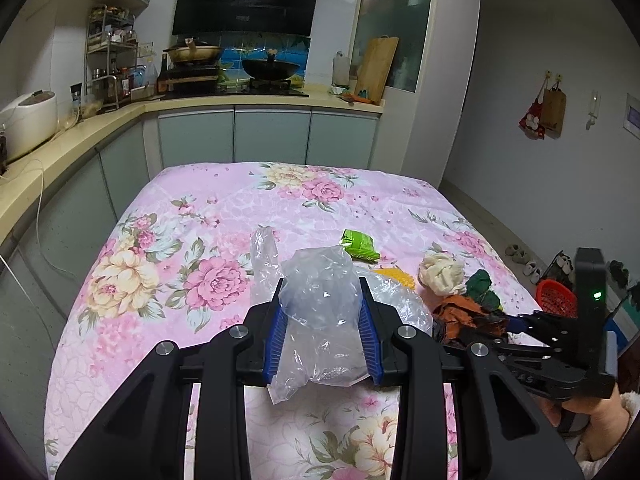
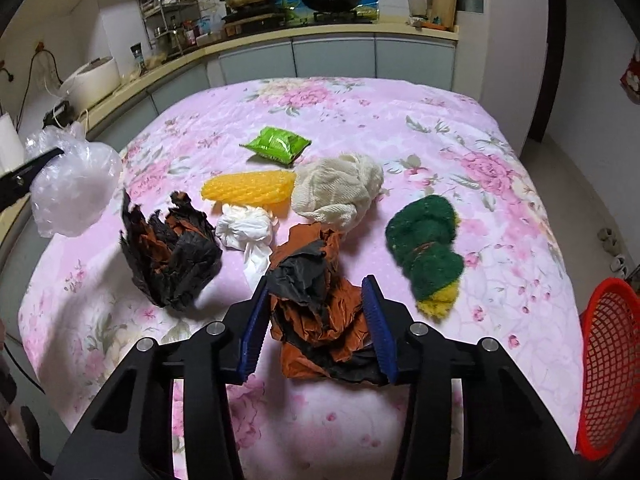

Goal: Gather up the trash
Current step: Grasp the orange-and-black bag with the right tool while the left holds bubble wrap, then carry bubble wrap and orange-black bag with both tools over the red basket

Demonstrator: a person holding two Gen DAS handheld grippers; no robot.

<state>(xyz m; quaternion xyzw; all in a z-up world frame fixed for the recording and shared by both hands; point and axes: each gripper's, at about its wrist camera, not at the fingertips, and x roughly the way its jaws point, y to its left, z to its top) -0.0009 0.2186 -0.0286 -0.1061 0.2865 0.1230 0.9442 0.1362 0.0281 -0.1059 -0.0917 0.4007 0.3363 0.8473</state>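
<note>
My left gripper point(image 1: 322, 284) is shut on a crumpled clear plastic bag point(image 1: 320, 312) and holds it above the table; the bag also shows at the left of the right wrist view point(image 2: 72, 188). My right gripper point(image 2: 316, 284) is shut on a crumpled orange-and-black paper wad point(image 2: 320, 312). On the pink floral tablecloth point(image 2: 460, 128) lie a second orange-and-black wad point(image 2: 172, 256), a white tissue ball point(image 2: 244, 228), a yellow mesh piece point(image 2: 248, 190), a green wrapper point(image 2: 276, 146), a cream cloth ball point(image 2: 340, 188) and a green scouring pad point(image 2: 428, 248).
A red mesh basket point(image 2: 608, 364) stands off the table's right edge. A kitchen counter point(image 1: 80, 132) with a rice cooker point(image 1: 28, 120) runs along the left and back. Shoes point(image 1: 524, 260) lie on the floor at the right.
</note>
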